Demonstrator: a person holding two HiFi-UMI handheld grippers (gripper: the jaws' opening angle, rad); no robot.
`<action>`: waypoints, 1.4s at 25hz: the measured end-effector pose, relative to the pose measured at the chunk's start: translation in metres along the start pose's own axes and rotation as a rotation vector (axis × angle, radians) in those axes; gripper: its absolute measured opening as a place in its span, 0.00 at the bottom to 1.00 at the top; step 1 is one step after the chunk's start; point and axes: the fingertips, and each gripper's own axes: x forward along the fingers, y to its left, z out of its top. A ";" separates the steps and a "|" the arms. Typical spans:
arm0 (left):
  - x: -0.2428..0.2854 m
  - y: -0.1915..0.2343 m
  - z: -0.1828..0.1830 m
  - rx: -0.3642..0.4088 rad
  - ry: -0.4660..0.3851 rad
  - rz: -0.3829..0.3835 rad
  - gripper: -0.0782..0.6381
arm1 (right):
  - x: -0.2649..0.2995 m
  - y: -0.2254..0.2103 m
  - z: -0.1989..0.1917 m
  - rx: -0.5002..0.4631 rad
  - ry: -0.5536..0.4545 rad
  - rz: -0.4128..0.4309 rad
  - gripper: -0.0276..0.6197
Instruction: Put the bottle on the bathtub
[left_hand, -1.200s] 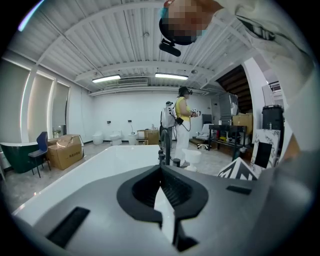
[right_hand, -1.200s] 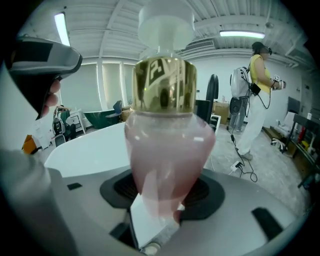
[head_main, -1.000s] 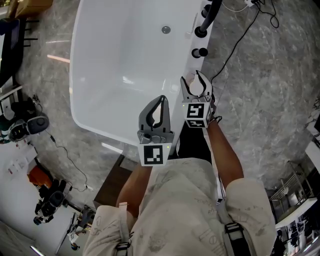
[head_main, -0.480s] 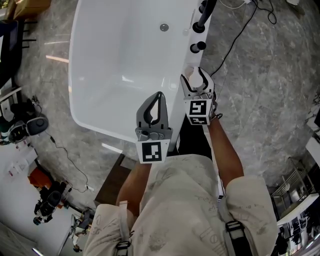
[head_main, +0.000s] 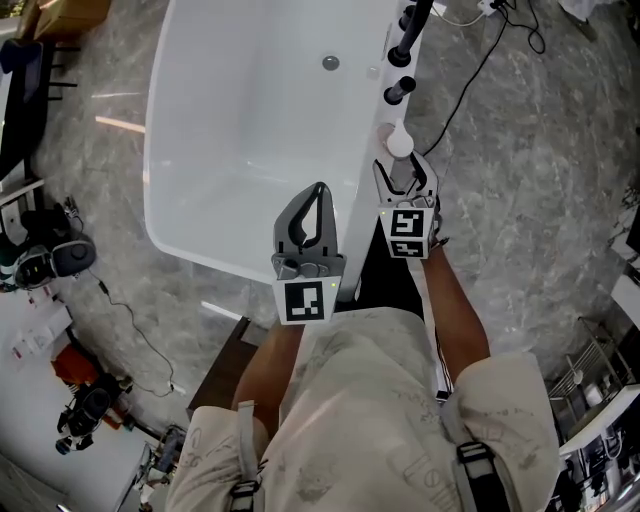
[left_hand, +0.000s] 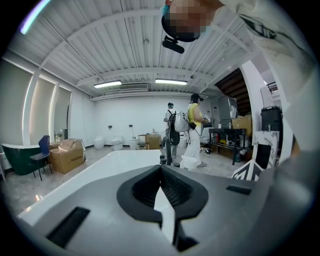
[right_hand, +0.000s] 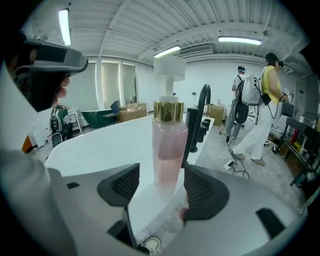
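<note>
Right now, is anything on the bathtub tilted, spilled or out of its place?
Nothing stands out. The bottle stands upright on the bathtub rim, with no spill visible around it. The right gripper has its jaws open on either side of the bottle.

In the head view the bottle (head_main: 399, 141) shows only its top — the bathtub (head_main: 230, 130) runs off the upper edge.

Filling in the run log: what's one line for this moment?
bottle upright on tub rim | right tool open, facing it | left tool shut, empty
</note>
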 end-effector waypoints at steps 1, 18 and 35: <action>-0.004 0.002 0.002 -0.001 -0.010 0.002 0.11 | -0.004 0.002 -0.001 0.000 0.002 -0.004 0.44; -0.091 0.028 0.027 -0.024 -0.104 -0.051 0.11 | -0.105 0.058 0.042 0.009 -0.091 -0.103 0.44; -0.124 0.059 0.158 -0.007 -0.332 -0.149 0.11 | -0.223 0.060 0.215 -0.049 -0.446 -0.225 0.44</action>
